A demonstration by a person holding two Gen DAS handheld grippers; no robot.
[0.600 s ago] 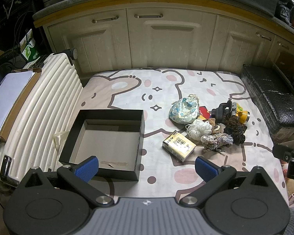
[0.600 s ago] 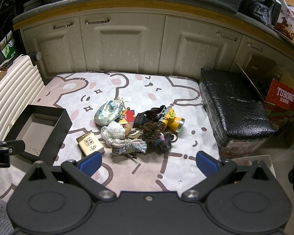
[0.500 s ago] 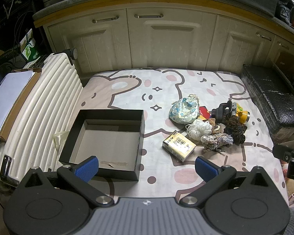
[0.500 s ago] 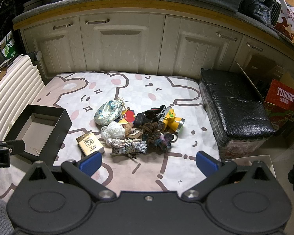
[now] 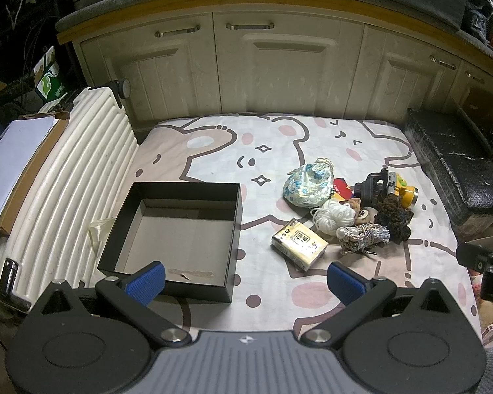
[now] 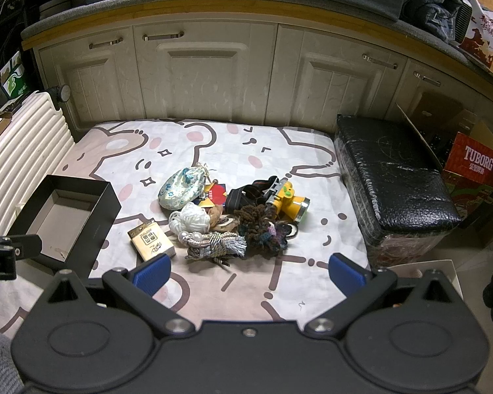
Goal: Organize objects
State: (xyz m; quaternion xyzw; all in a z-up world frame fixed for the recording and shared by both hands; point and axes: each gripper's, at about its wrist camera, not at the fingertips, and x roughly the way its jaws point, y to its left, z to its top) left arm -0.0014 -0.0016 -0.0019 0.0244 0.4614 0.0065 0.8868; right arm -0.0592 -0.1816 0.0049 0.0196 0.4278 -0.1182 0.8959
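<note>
Left gripper (image 5: 245,277) and right gripper (image 6: 249,269) both released, empty, hovering over mat (image 5: 272,282). Box (image 5: 177,229) near left, empty. Pile (image 5: 345,210) right of box, pack (image 5: 299,243) nearest it.

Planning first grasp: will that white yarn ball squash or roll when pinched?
The white yarn ball looks loosely wound, so it probably squashes and weighs little. It leans against the braided cord bundle, so strands may snag. Being round, it could roll if nudged on the sheet.
</note>
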